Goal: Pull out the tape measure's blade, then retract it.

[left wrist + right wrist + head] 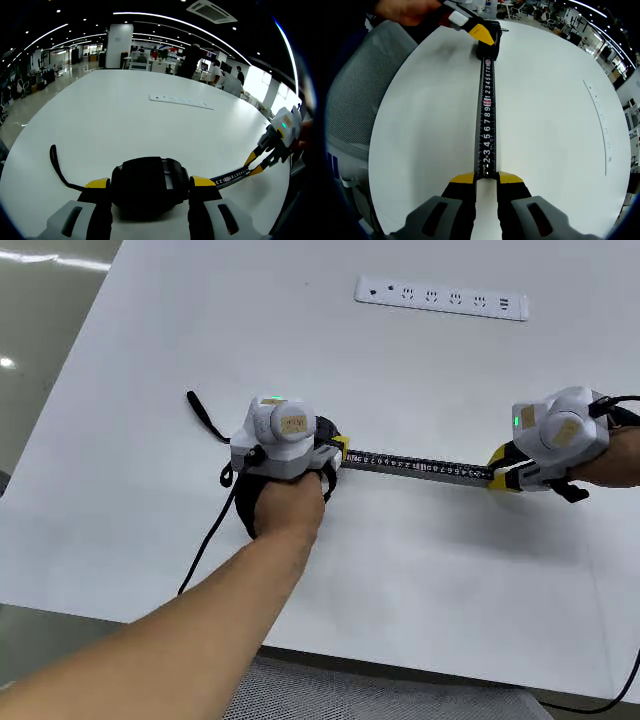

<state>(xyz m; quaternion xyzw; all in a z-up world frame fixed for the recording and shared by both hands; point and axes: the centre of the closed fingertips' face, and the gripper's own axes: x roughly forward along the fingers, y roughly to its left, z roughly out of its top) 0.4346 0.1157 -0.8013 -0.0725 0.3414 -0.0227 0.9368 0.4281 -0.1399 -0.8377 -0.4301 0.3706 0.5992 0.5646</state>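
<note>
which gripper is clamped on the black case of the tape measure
The left gripper: its yellow-tipped jaws grip the black case from both sides. The right gripper instead pinches the end of the pulled-out blade.

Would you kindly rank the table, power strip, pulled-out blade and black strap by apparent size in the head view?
1. table
2. power strip, slightly longer and wider than the blade
3. blade
4. strap

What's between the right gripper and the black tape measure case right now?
The pulled-out black blade with white numerals runs from the right gripper to the black case, over bare white table; the right gripper view shows it best.
</note>
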